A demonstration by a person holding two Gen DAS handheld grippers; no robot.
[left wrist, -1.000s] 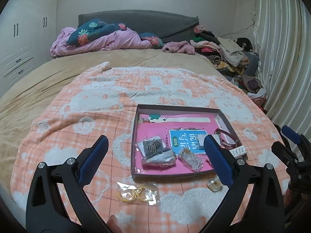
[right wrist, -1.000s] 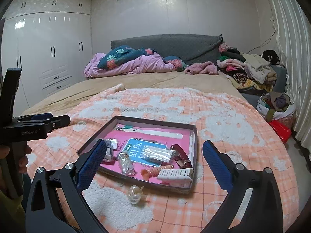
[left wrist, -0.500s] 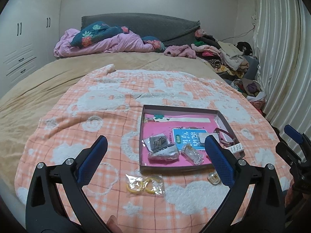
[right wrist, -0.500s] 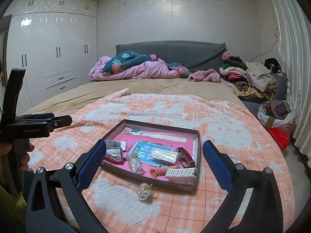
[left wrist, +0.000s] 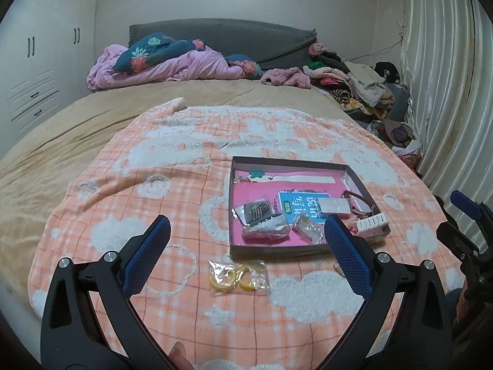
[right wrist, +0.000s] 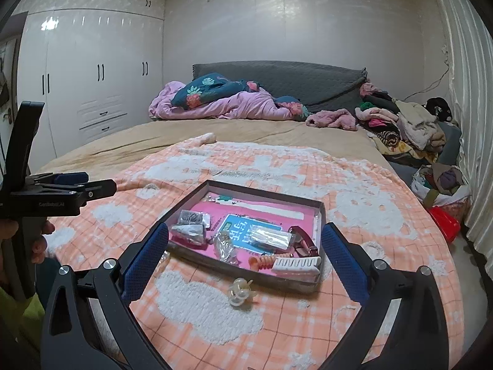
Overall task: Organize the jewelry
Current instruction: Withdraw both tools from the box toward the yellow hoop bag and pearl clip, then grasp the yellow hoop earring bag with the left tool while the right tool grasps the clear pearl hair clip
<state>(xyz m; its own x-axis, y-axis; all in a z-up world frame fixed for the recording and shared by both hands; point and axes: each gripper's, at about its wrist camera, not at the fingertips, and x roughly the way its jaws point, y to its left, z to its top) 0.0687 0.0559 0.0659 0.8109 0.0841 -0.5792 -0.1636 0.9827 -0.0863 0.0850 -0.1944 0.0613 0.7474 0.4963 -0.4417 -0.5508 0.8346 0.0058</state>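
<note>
A shallow box (left wrist: 279, 251) (right wrist: 228, 185) with a pink floor lies on the orange checked blanket. It holds several small bagged pieces, a blue card (left wrist: 300, 206), a dark red strap (right wrist: 303, 242), an orange coil tie (right wrist: 265, 261) and a white comb clip (right wrist: 297, 263). In front of the box lie a clear bag of yellow rings (left wrist: 235, 277) and a clear claw clip (right wrist: 240, 289). My left gripper (left wrist: 246, 252) is open above the ring bag, holding nothing. My right gripper (right wrist: 245, 259) is open above the box's near edge, also with nothing in it.
The blanket (left wrist: 154, 166) covers a tan bed. Pink bedding (right wrist: 234, 104) and a heap of clothes (right wrist: 400, 126) lie at the headboard. White wardrobes (right wrist: 92, 74) stand left, a curtain (left wrist: 446, 92) right. A hand (right wrist: 40, 240) grips the left tool's handle.
Both grippers have pulled back and risen, so the box and the loose items look smaller and farther off. Both stayed open, and nothing on the blanket moved.
</note>
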